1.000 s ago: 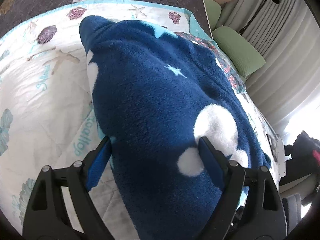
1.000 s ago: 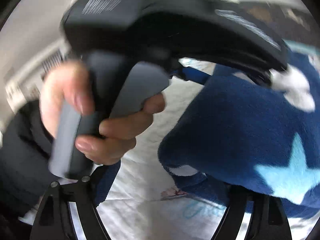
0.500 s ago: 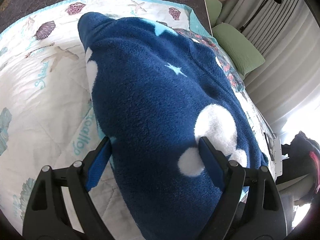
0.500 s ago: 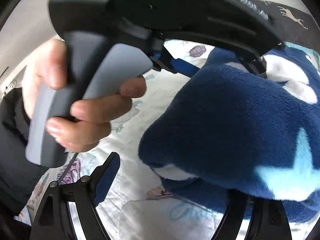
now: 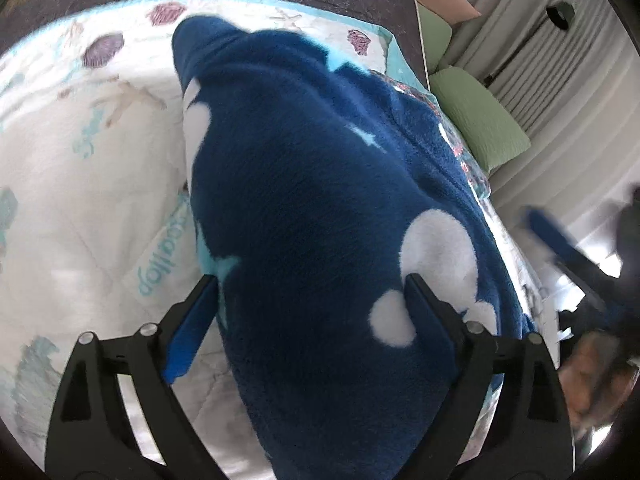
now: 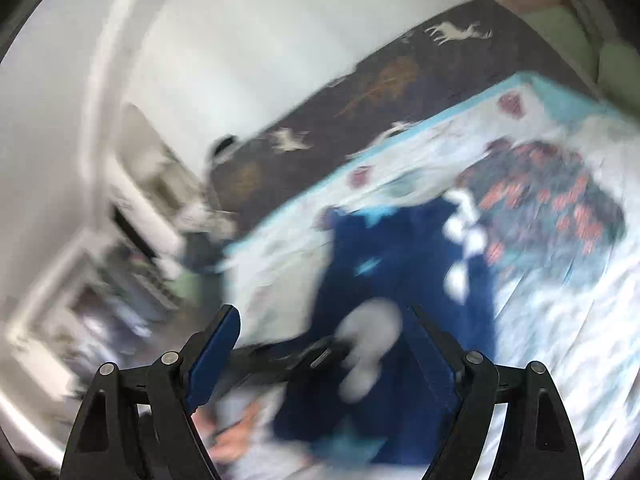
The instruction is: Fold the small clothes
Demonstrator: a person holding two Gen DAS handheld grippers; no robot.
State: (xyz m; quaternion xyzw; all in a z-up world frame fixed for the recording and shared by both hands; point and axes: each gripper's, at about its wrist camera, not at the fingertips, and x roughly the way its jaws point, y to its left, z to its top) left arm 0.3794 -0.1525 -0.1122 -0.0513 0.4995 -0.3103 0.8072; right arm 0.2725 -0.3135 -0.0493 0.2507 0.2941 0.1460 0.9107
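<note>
A navy fleece garment [image 5: 312,180] with white spots and pale blue stars lies in a long mound on the seashell quilt [image 5: 80,200]. My left gripper [image 5: 312,284] points down over its near end. Its jaws are opening, with the fleece between the fingers and a gap at the left pad. My right gripper [image 6: 322,310] is open and raised with nothing in it, and its view is blurred. Below it I see the same fleece [image 6: 400,260], the left gripper's dark body [image 6: 300,356] and a hand [image 6: 236,436]. The right gripper [image 5: 548,236] shows blurred at the left view's right edge.
A dark garment with coral print [image 6: 560,208] lies just beyond the fleece. A dark blanket with deer [image 6: 380,92] covers the bed's far part. Green pillows [image 5: 476,128], a floor lamp [image 5: 560,12] and curtains stand to the right. White walls and shelving [image 6: 132,280] are on the left.
My right gripper has pulled back and up from beside the left handle, rolling, and now looks over the whole bed. The left gripper stayed put and its jaws spread slightly.
</note>
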